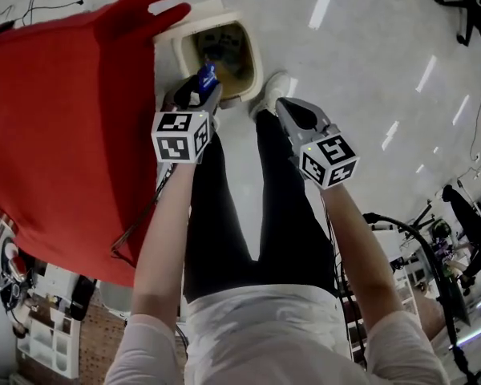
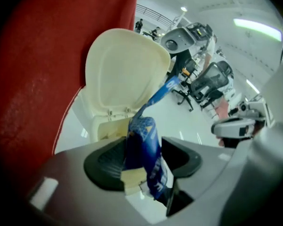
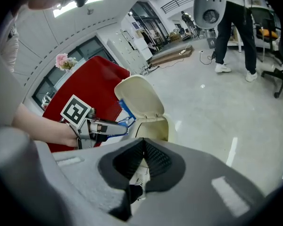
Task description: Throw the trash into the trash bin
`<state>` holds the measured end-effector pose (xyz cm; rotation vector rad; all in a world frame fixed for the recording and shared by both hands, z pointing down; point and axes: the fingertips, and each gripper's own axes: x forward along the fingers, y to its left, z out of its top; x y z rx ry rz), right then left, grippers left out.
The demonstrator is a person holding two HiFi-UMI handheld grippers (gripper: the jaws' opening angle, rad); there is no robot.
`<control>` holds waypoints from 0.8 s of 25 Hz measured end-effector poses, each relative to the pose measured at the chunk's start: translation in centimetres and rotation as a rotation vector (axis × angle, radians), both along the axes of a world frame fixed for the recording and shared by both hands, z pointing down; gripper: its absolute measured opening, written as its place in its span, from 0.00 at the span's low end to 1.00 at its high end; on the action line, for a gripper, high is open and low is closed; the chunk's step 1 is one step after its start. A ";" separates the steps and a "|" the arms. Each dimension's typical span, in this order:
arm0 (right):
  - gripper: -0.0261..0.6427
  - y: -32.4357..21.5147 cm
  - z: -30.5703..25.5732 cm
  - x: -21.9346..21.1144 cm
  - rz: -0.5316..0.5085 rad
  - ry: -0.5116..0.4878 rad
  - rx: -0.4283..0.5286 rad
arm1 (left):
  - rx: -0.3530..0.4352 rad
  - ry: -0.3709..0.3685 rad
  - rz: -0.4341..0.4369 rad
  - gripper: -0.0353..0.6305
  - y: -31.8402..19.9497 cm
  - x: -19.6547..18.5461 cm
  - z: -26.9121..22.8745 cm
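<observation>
A crumpled blue wrapper (image 2: pixel 144 142) of thin, glossy plastic film, shining along its creases, stands between the jaws of the left gripper (image 2: pixel 141 160). That gripper's shell is smooth, matt grey plastic, and its black ribbed pads (image 2: pixel 104 164) look rubbery. The right gripper (image 3: pixel 142 163) has the same matt grey shell and finely ridged black pads. Beyond the left jaws, the cream trash bin (image 2: pixel 103 128) is smooth moulded plastic with a soft sheen. Left of it, the red cloth (image 2: pixel 33 88) looks matt and faintly fuzzy. The pale floor (image 3: pixel 217 112) beyond the right jaws is polished and carries bright streaks of reflected light.
</observation>
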<state>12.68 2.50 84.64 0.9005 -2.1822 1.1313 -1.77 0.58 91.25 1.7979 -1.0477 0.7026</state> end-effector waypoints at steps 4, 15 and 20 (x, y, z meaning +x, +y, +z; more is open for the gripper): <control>0.04 0.6 0.0 -0.2 0.003 0.002 -0.004 | -0.008 0.006 0.001 0.48 0.5 0.0 0.3; 0.04 0.7 -2.4 0.0 -0.005 0.008 0.032 | 0.012 0.002 0.021 0.49 1.7 0.6 -2.0; 0.04 0.8 -5.4 0.2 -0.019 0.015 0.062 | 0.026 0.009 0.036 0.48 2.3 0.6 -5.7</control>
